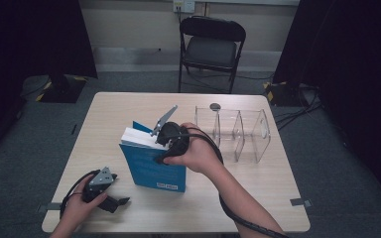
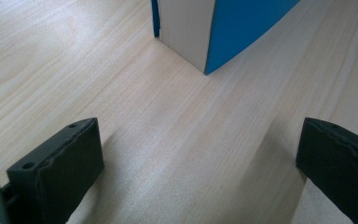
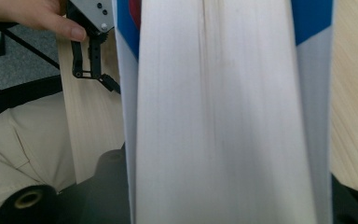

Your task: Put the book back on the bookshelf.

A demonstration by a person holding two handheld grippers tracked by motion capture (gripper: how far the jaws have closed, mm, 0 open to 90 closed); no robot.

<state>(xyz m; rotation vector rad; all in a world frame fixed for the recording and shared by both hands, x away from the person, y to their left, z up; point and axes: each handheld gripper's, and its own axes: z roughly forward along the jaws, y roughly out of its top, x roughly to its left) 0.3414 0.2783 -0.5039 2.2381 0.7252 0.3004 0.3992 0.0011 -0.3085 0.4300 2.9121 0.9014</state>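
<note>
Blue book (image 1: pixel 151 166) upright mid-table (image 1: pixel 104 119), spine edge down, page block up, long axis running L–R across table. Right claw (image 1: pixel 167 144) clamped over top edge, pages between jaws. Clear divided organizer (image 1: pixel 235 129) just right of it, compartments bare. Cover blue, pages white. Left claw (image 1: pixel 110 198) near front-left, jaws wide, holding nothing.

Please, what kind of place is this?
Probably a recording studio or lab: a bare wooden table on grey carpet, black curtains at both sides, a folding chair, cables on the floor.
</note>
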